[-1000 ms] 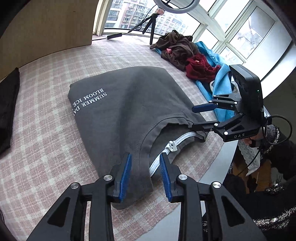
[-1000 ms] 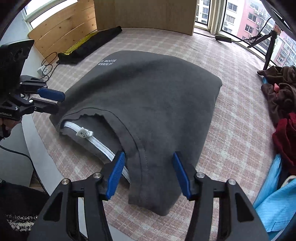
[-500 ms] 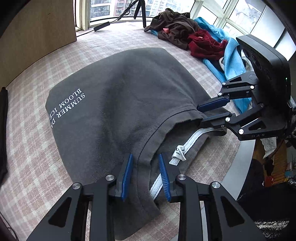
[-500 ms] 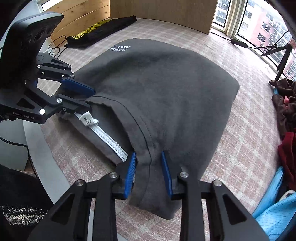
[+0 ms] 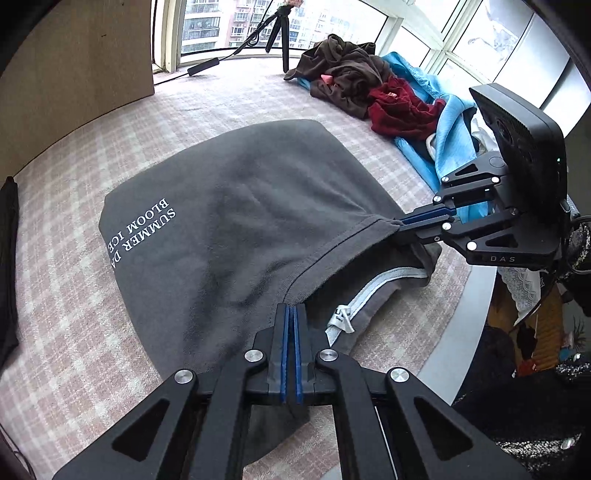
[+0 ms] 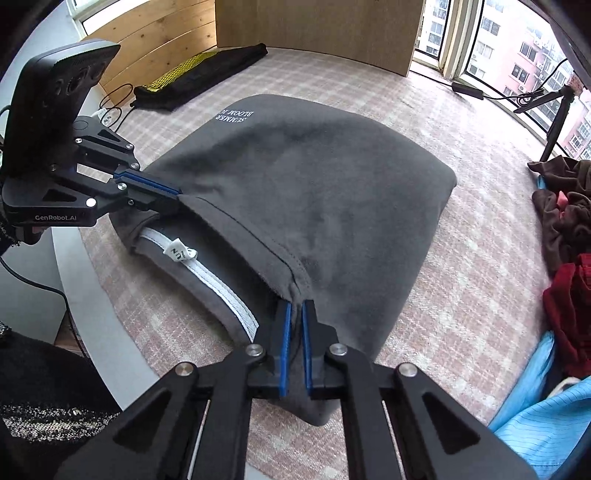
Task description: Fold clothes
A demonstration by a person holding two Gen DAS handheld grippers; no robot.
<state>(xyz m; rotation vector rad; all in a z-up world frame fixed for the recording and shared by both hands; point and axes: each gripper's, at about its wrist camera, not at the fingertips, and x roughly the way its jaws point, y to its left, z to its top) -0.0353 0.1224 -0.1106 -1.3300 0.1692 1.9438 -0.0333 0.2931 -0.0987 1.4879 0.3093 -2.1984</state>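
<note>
A dark grey T-shirt [image 5: 240, 221] with white lettering lies folded on the pink checked tablecloth [image 5: 74, 332]. My left gripper [image 5: 291, 310] is closing its jaws on the shirt's top-layer hem, and the blue pads pinch the cloth. My right gripper [image 6: 295, 306] is closing on the same hem further along, also with cloth pinched. Each view shows the other gripper: the right gripper [image 5: 400, 225] and the left gripper [image 6: 177, 194] both clamp the edge. The hem hangs lifted between them. Below it the white neck tape and label [image 6: 179, 253] show.
A heap of brown clothes [image 5: 354, 85], a red garment [image 5: 399, 107] and a blue one [image 5: 450, 129] lies at the far right by the windows. A tripod [image 5: 279, 33] stands behind it. A black and yellow item [image 6: 199, 74] lies far left. The table's rounded edge [image 5: 465, 314] runs close by.
Both grippers have closed from open onto the shirt's hem. The hem has risen and stretched taut between them, and the left gripper has shifted closer to the cloth.
</note>
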